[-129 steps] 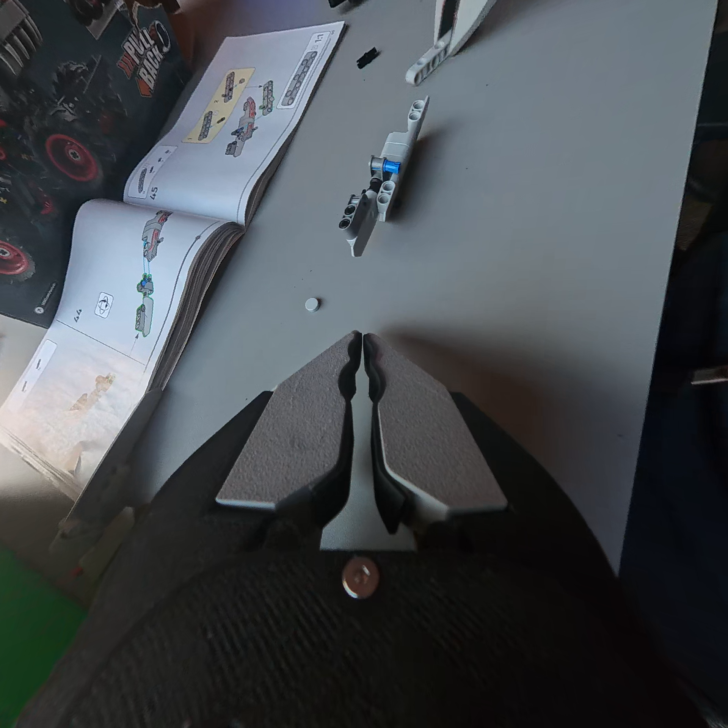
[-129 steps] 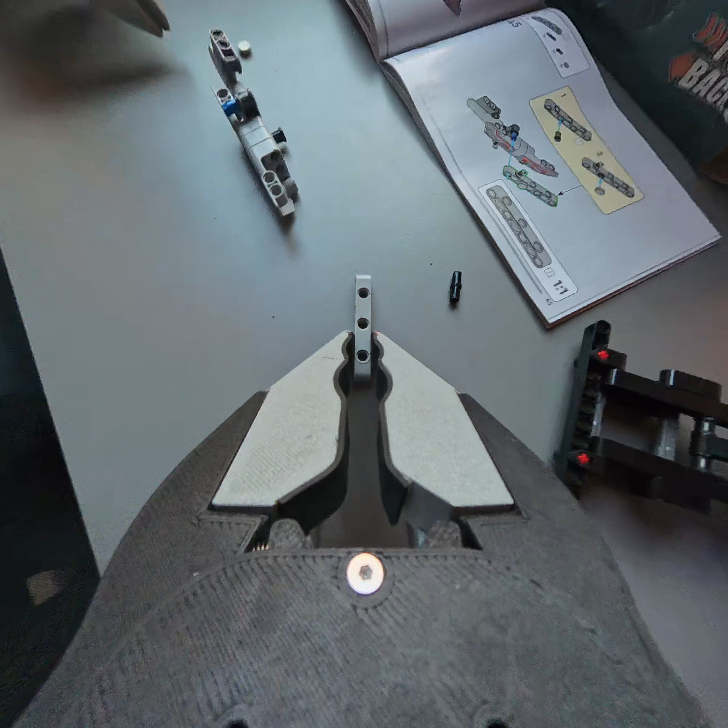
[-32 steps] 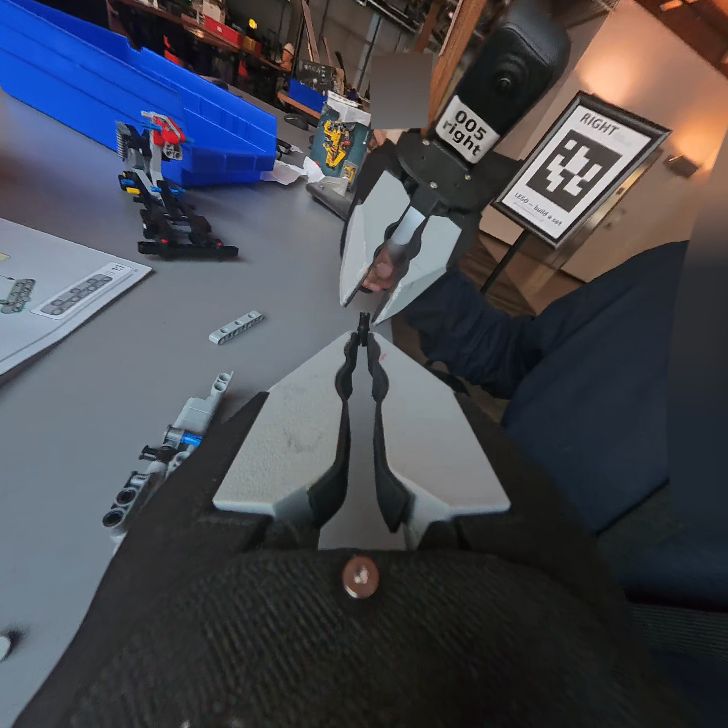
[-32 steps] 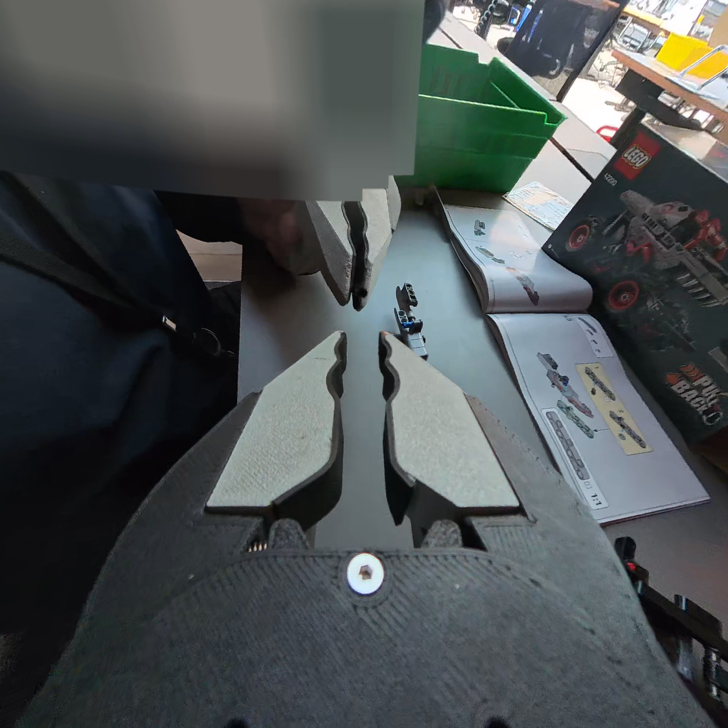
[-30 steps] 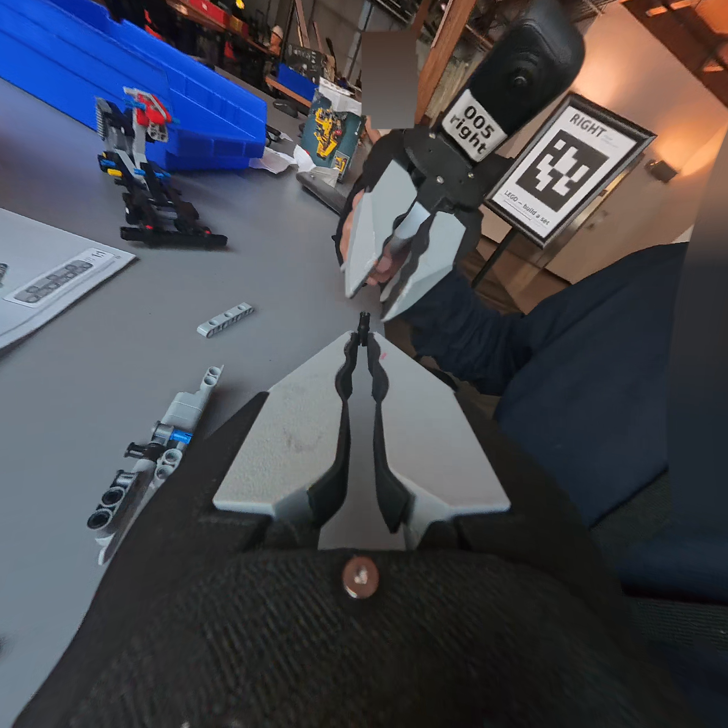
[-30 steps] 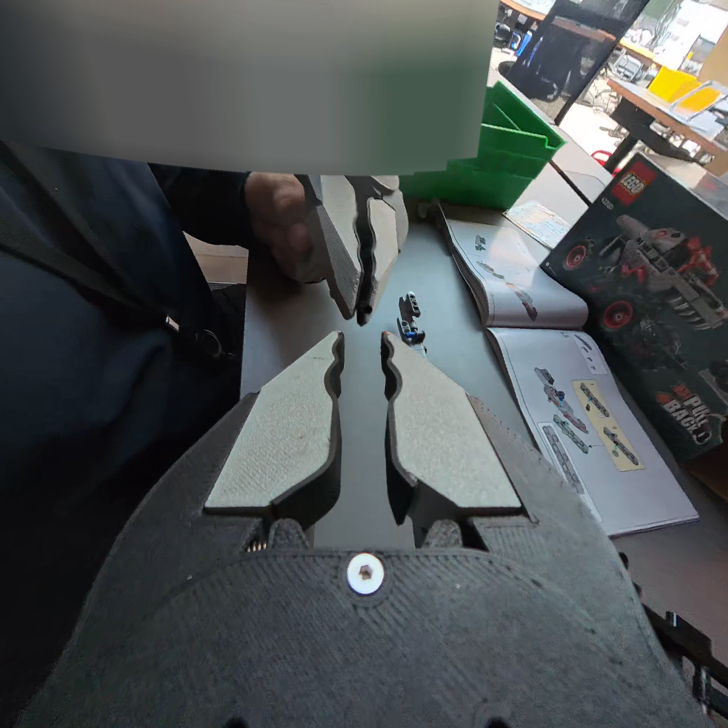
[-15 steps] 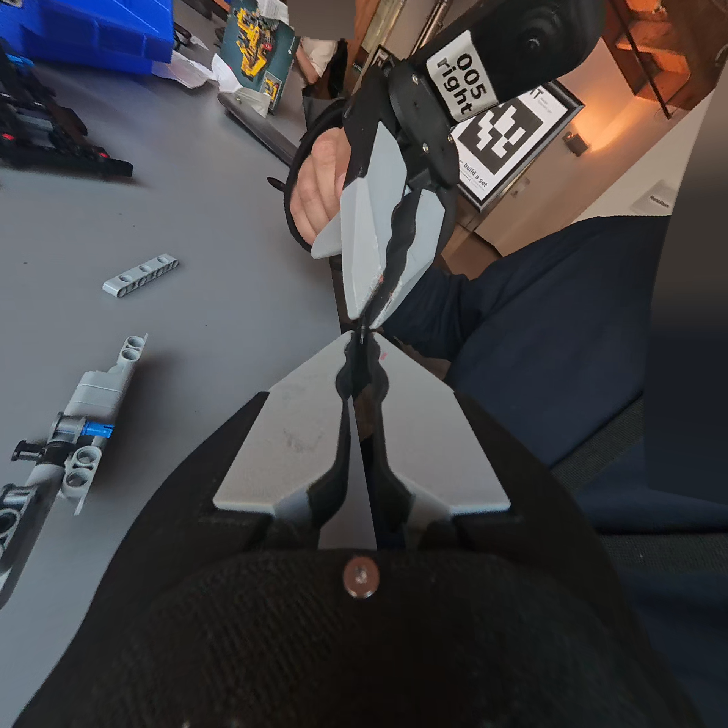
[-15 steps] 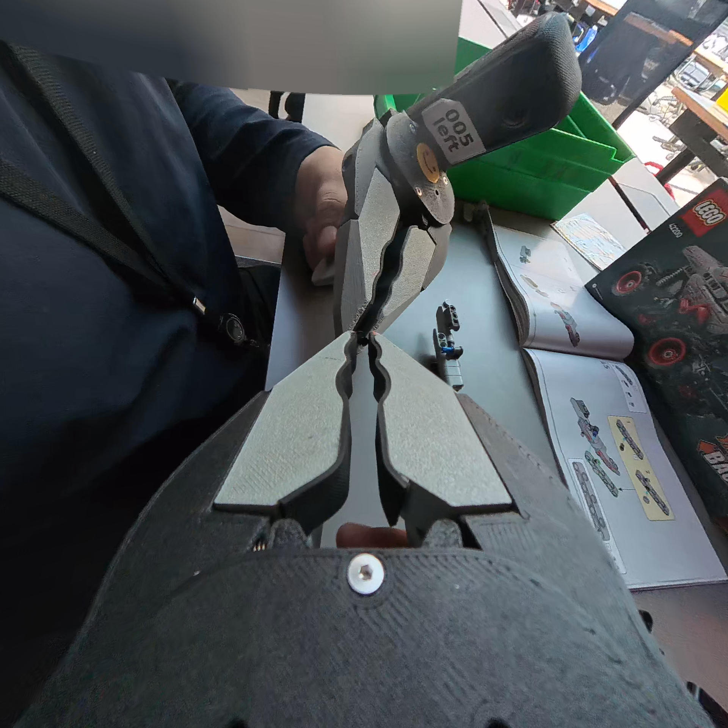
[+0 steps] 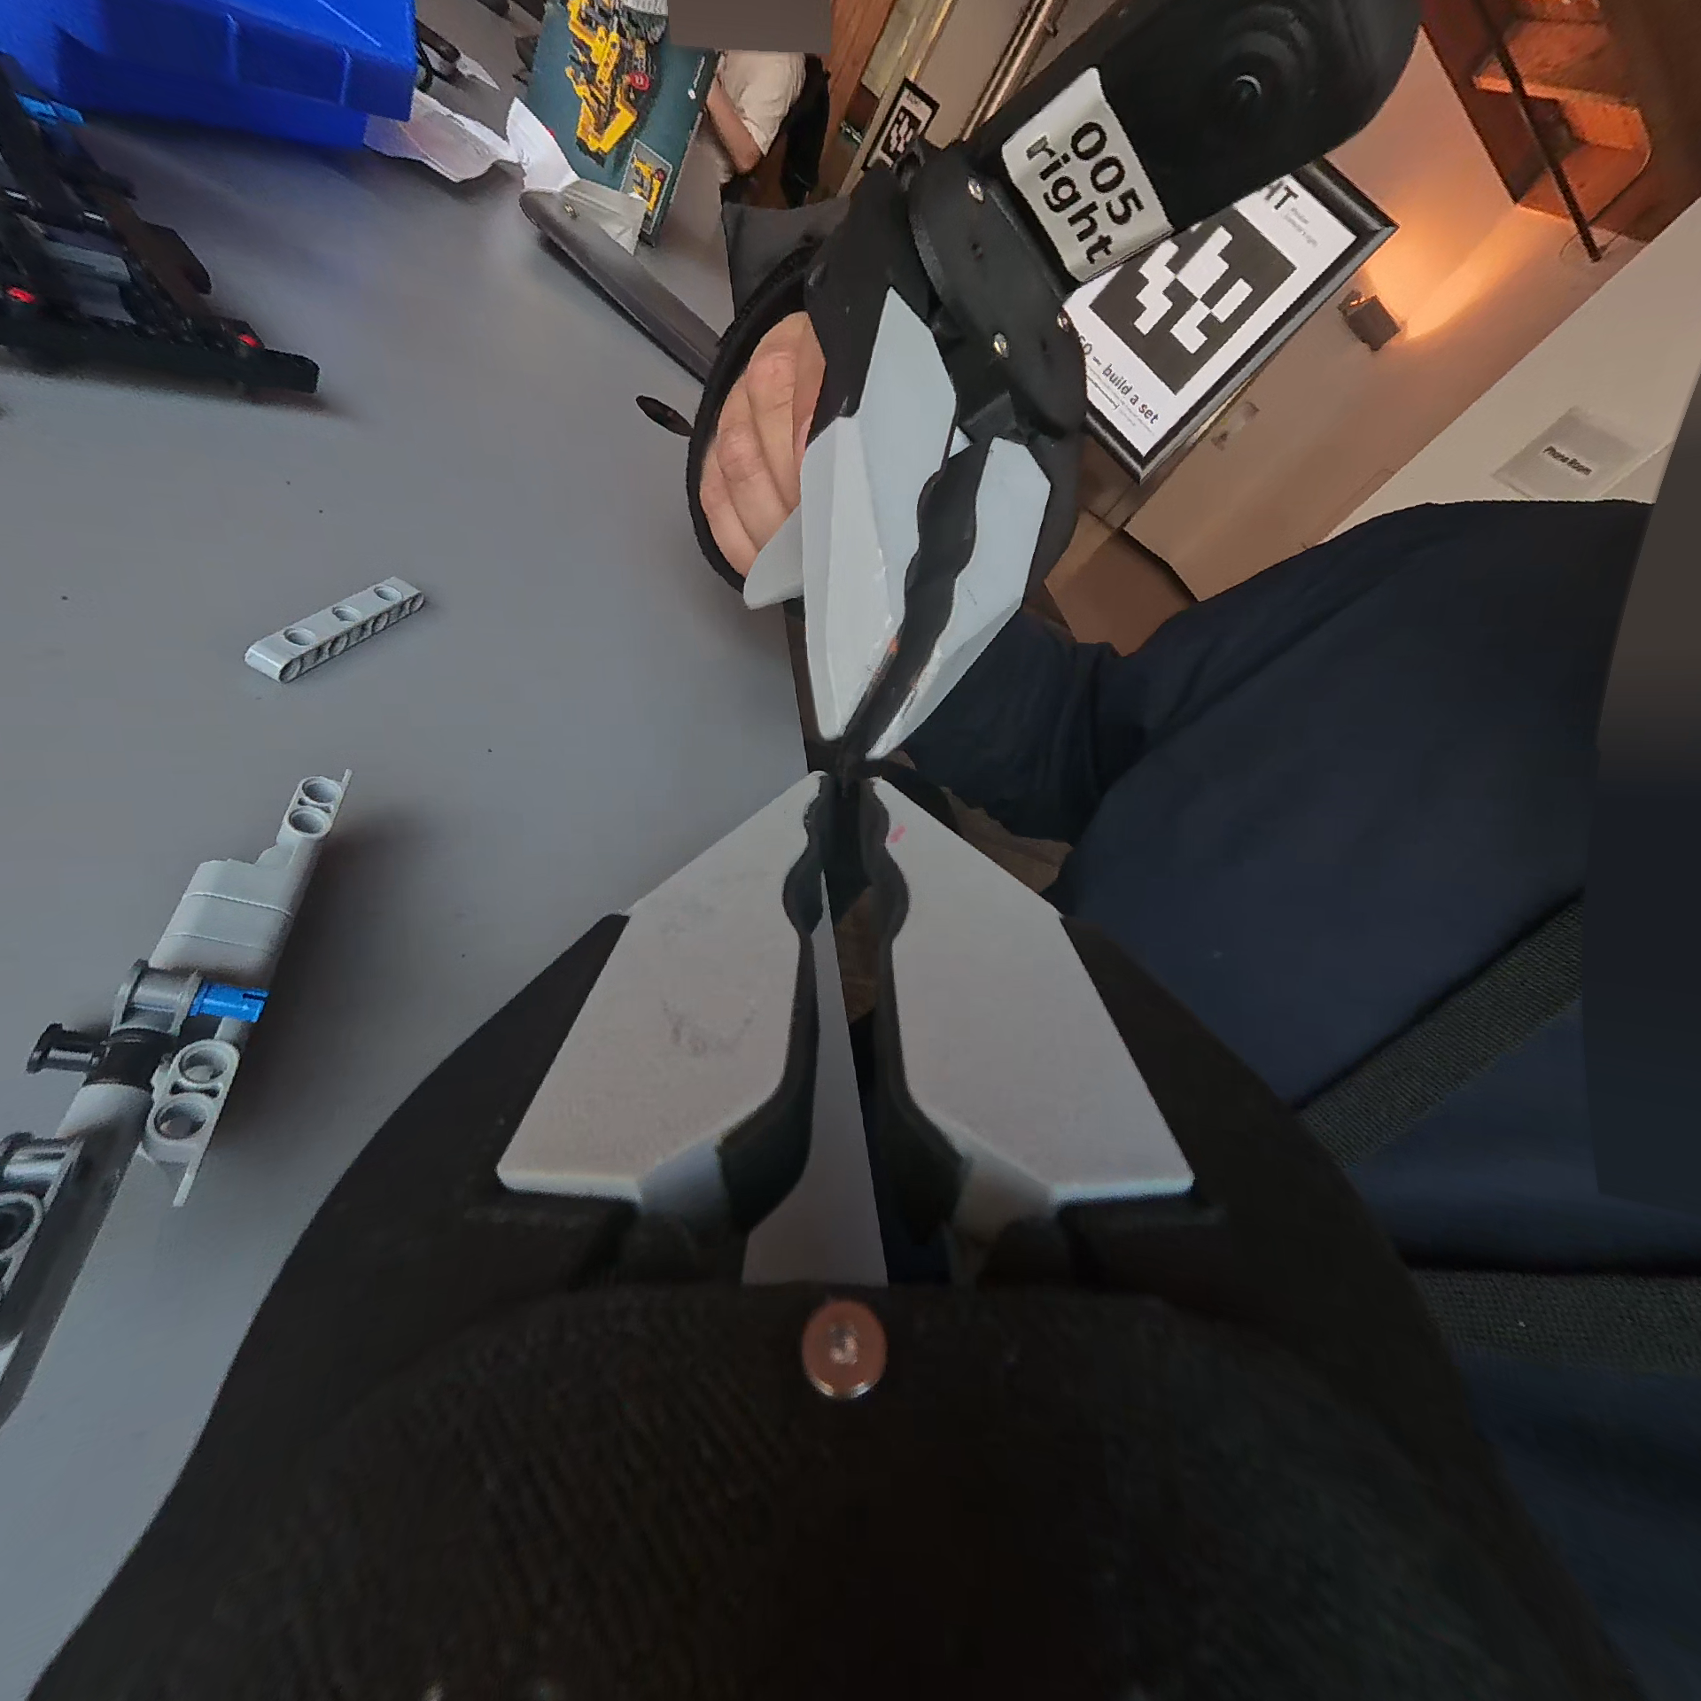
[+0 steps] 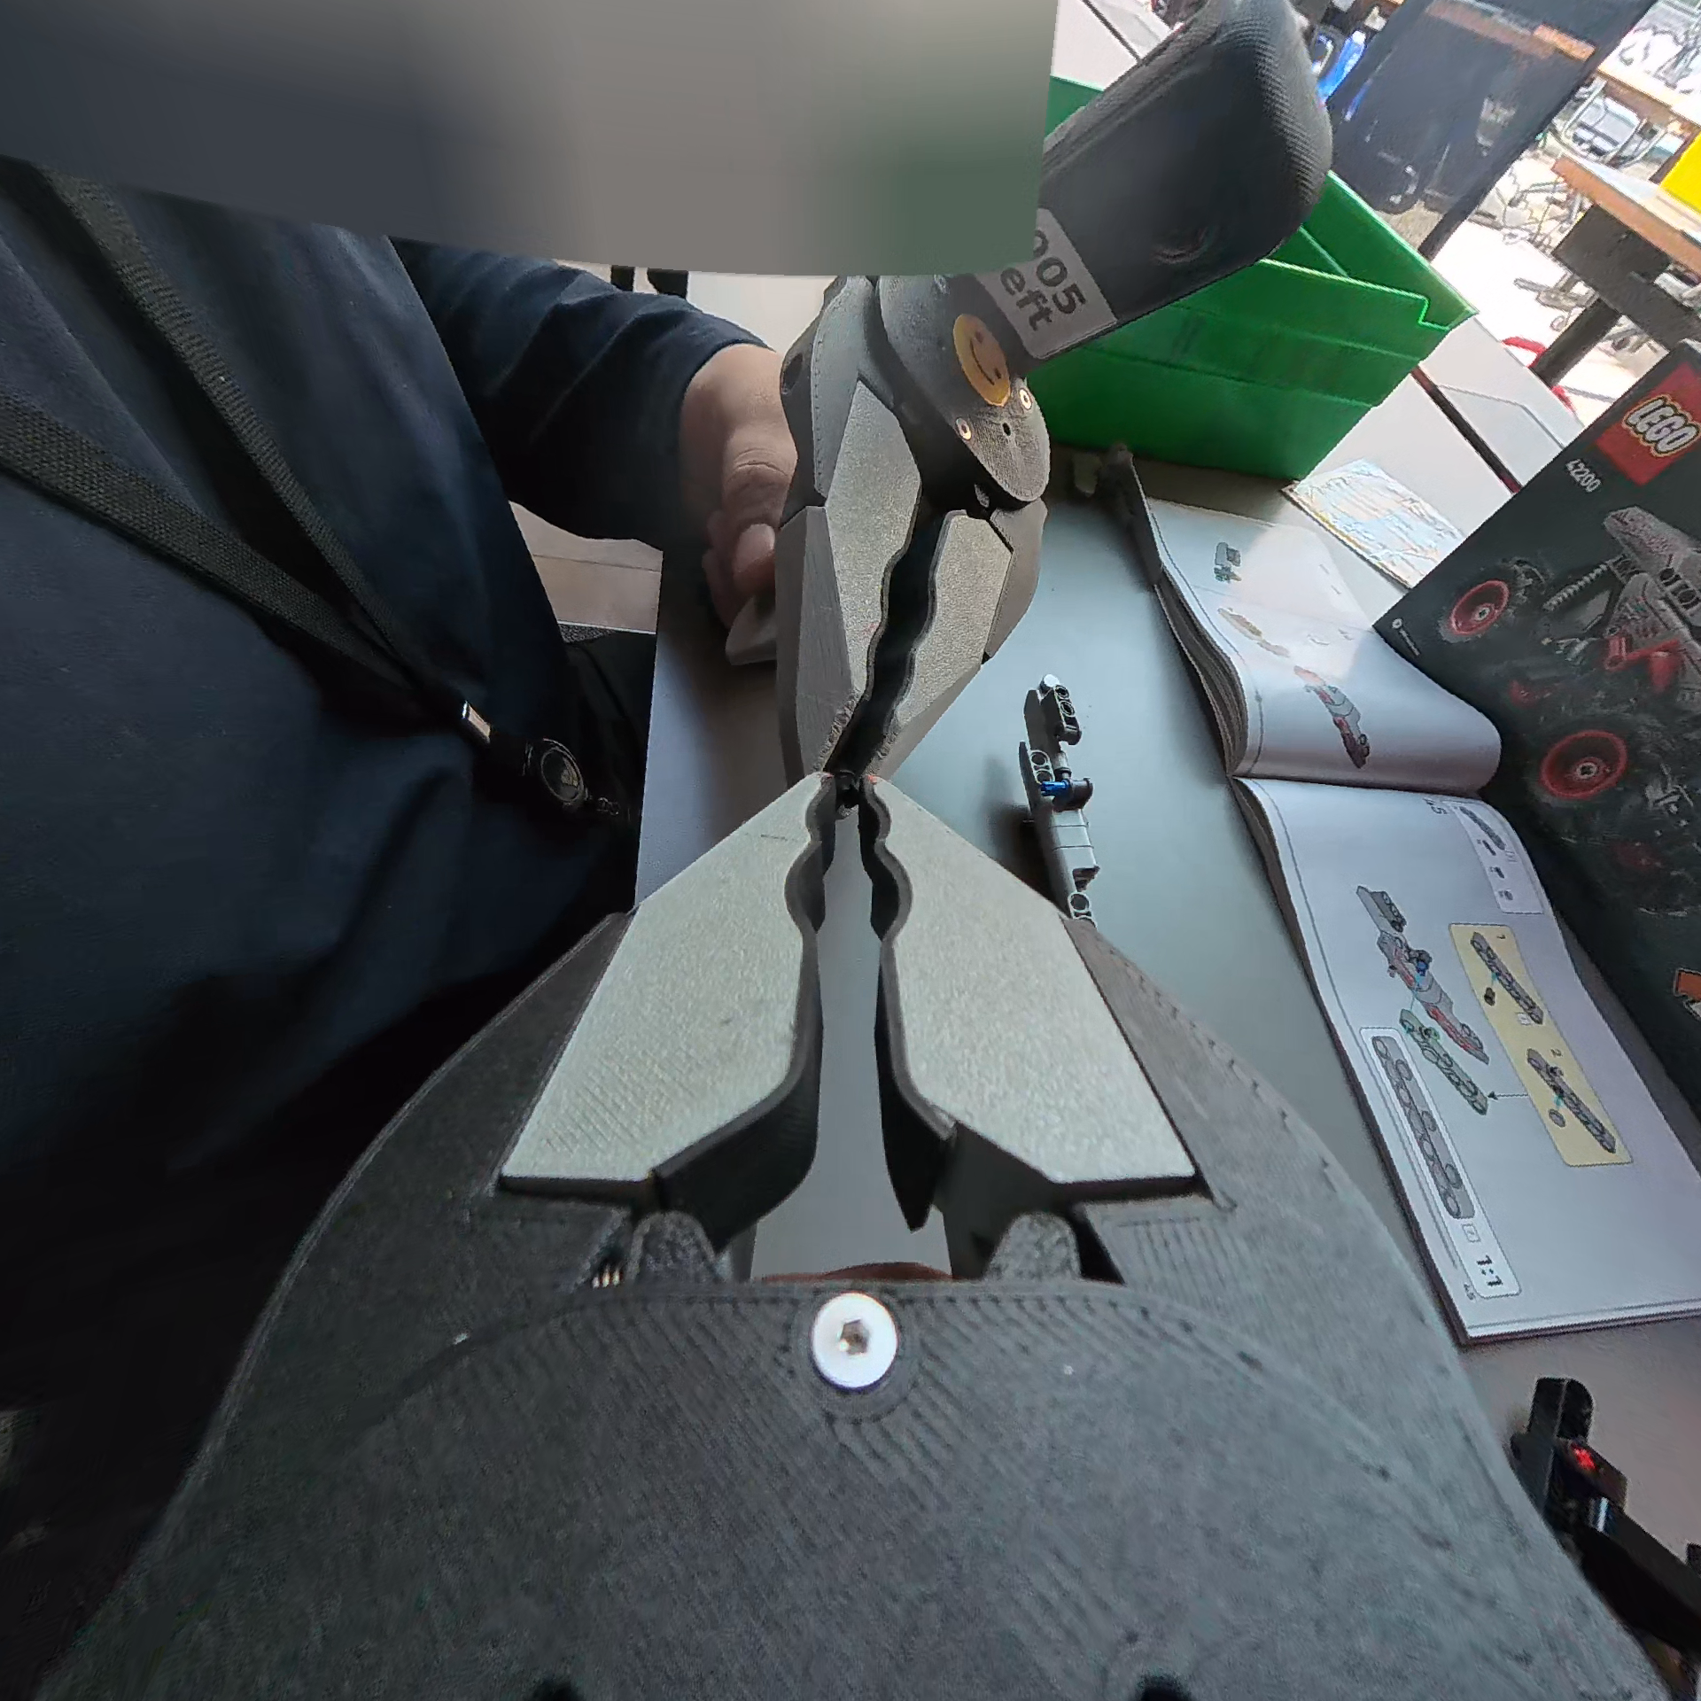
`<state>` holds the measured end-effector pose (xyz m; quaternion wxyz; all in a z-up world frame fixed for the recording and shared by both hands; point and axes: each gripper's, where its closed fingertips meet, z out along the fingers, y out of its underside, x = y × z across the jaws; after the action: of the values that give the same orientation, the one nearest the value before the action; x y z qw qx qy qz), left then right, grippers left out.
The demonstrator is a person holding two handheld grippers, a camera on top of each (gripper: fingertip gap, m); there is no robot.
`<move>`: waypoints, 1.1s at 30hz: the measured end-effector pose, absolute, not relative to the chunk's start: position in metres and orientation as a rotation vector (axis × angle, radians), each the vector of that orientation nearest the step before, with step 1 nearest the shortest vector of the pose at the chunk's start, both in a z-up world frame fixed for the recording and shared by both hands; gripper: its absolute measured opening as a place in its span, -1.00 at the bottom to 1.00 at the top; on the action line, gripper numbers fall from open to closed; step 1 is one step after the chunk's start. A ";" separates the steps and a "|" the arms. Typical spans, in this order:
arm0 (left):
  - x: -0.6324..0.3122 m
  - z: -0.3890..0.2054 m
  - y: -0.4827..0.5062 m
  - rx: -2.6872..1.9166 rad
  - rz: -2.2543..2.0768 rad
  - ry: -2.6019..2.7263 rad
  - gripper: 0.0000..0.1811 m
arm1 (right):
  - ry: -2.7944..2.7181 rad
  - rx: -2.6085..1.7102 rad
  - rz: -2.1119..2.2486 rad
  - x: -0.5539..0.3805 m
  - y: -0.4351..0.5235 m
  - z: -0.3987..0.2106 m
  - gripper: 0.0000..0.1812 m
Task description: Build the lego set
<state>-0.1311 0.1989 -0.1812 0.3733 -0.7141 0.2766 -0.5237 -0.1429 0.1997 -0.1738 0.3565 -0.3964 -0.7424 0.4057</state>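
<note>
Left wrist view: the left tool [image 9: 842, 787] and right tool [image 9: 851, 747] meet tip to tip above the tabletop [image 9: 479, 442] edge, both clenched on a small black pin [image 9: 842, 769]. A grey beam [image 9: 336, 630] lies on the tabletop.

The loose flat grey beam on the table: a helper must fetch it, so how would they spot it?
On the grey table, look between the black chassis build and the longer grey pinned assembly. The flat light-grey beam lies alone there, bare of pins, with a row of holes.
</note>
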 end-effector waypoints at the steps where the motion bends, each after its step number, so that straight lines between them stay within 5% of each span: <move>1: -0.131 -0.181 0.199 -1.827 -1.339 0.708 -0.99 | -1.913 -1.026 1.054 -0.142 0.200 -0.173 -0.98; 33: -0.130 -0.172 0.200 -1.754 -1.328 0.717 -0.99 | -1.814 -1.067 1.324 -0.146 0.197 -0.161 -0.98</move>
<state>-0.1299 0.1995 -0.1723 0.4023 -0.6941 0.2836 -0.5254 -0.1456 0.1973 -0.1610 0.3220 -0.4063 -0.6907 0.5041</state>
